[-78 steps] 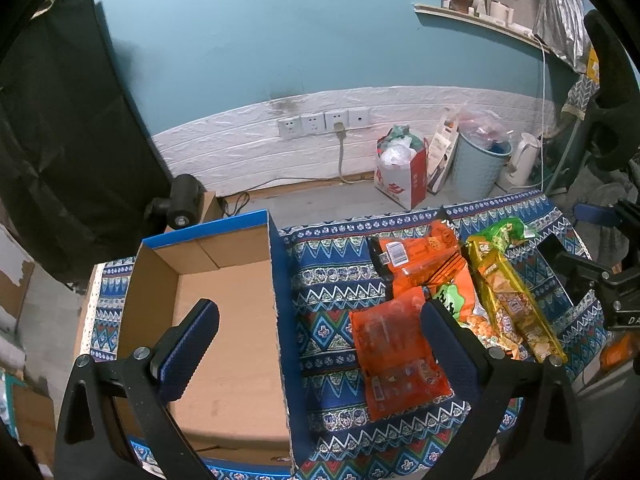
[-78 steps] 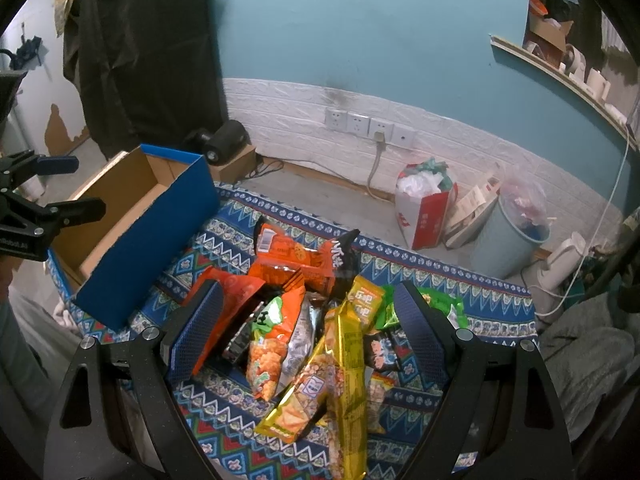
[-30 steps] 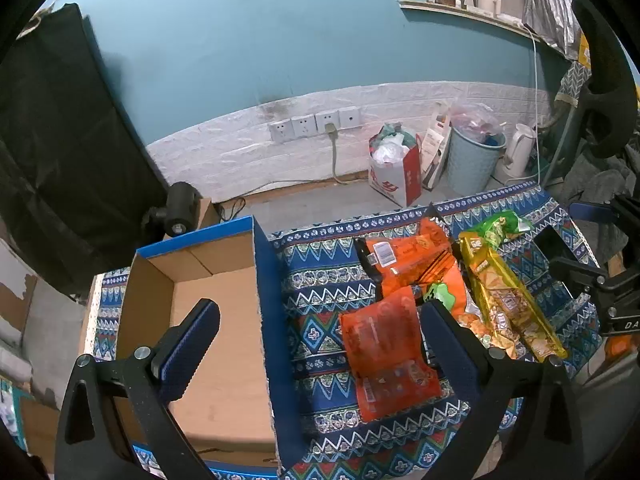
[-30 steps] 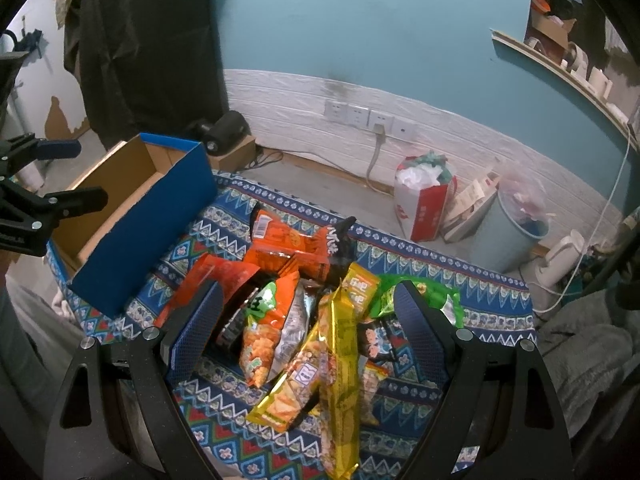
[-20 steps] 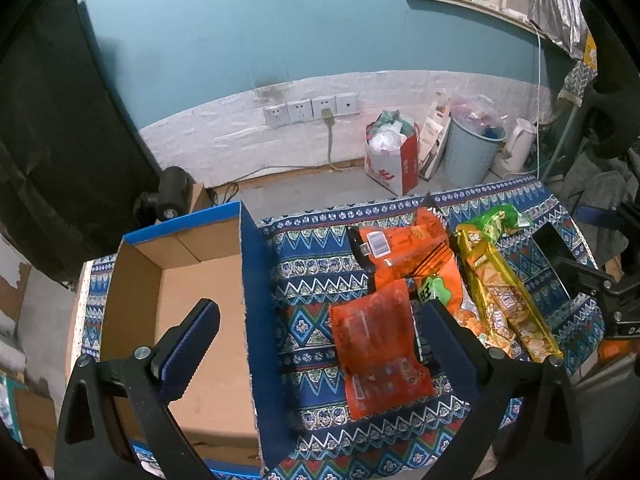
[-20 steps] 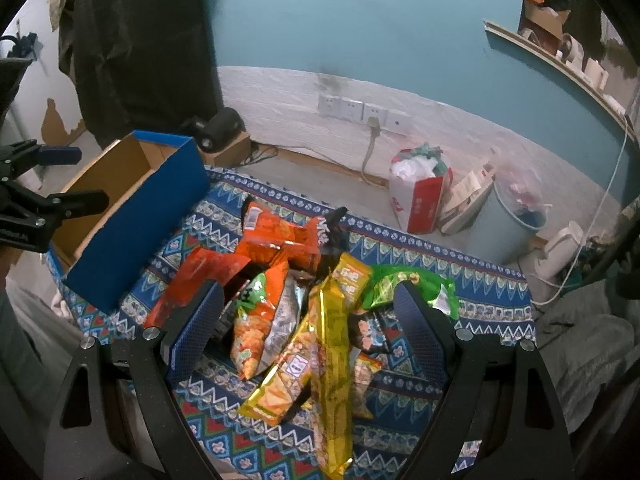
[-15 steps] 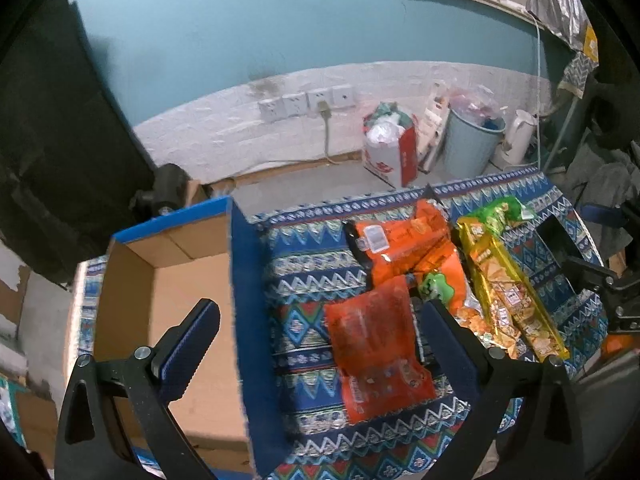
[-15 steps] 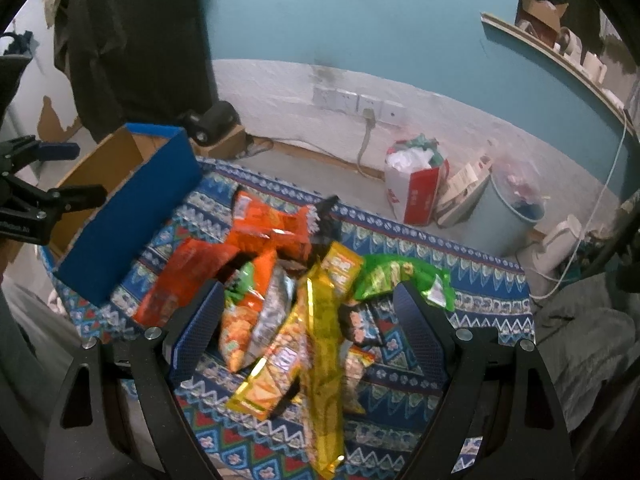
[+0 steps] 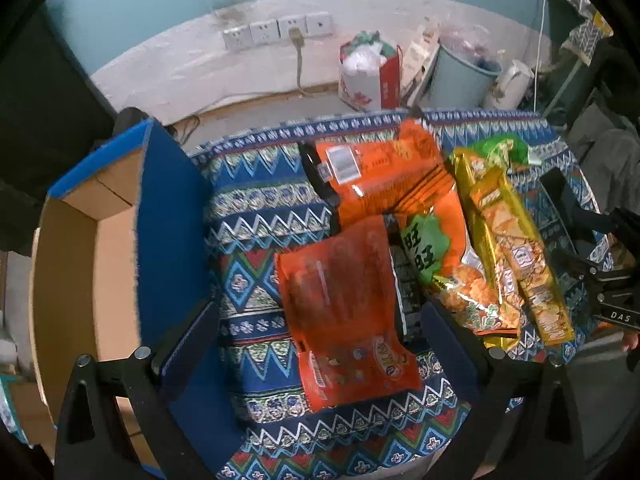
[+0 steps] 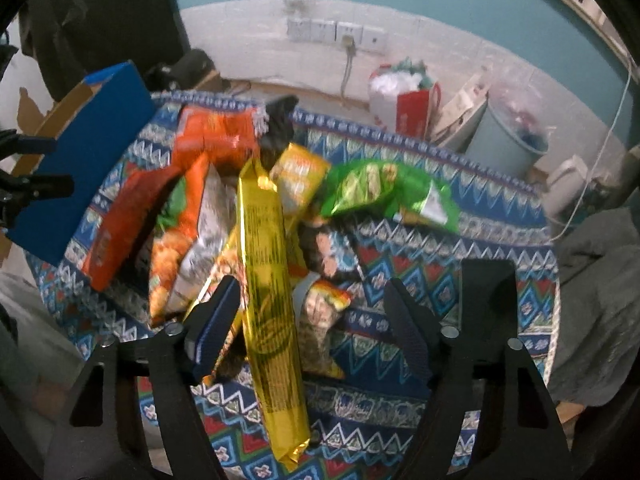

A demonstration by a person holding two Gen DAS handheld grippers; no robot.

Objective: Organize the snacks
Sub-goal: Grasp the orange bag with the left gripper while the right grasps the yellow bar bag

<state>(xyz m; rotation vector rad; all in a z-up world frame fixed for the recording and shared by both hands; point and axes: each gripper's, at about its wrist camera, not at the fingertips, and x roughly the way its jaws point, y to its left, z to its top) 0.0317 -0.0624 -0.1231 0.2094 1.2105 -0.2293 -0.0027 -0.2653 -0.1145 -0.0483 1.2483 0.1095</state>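
While both hand-held grippers gape empty, right (image 10: 312, 320) closing: "旺旺" on orange-green bag (image 9: 432, 248).

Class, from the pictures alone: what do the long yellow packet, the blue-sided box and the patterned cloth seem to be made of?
Long yellow packet: glossy metallised film, judging by bright glints and creases.
Blue-sided box: cardboard, matte brown inside, blue facing outside.
Patterned cloth: probably woven fabric, matte, with banded geometric motifs.
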